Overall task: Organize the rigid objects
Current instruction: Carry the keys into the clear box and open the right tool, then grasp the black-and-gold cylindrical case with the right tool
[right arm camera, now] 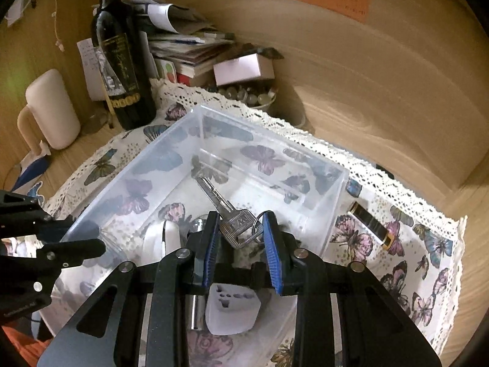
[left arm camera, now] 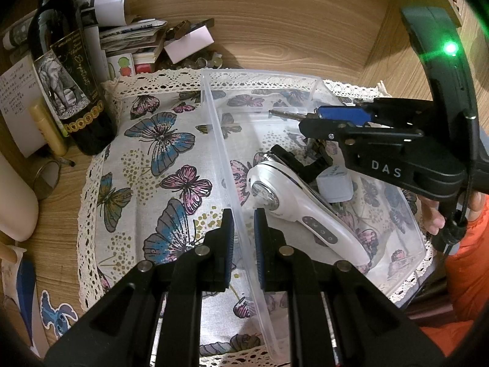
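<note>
claws tilted down, right claw [right arm camera: 241,235] gripping key [right arm camera: 227,214]

Left hand-held gripper [left arm camera: 244,229] clamps clear bin [left arm camera: 308,76] wall; right hand-held gripper [left arm camera: 308,122] holds keys [left arm camera: 287,113] above bin.

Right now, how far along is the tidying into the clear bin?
Done: a white handheld device and a grey adapter already lie in the clear bin. In hand: the right gripper holds a key over the bin while the left gripper clamps its wall. Left: a black-and-gold tube on the cloth.
</note>
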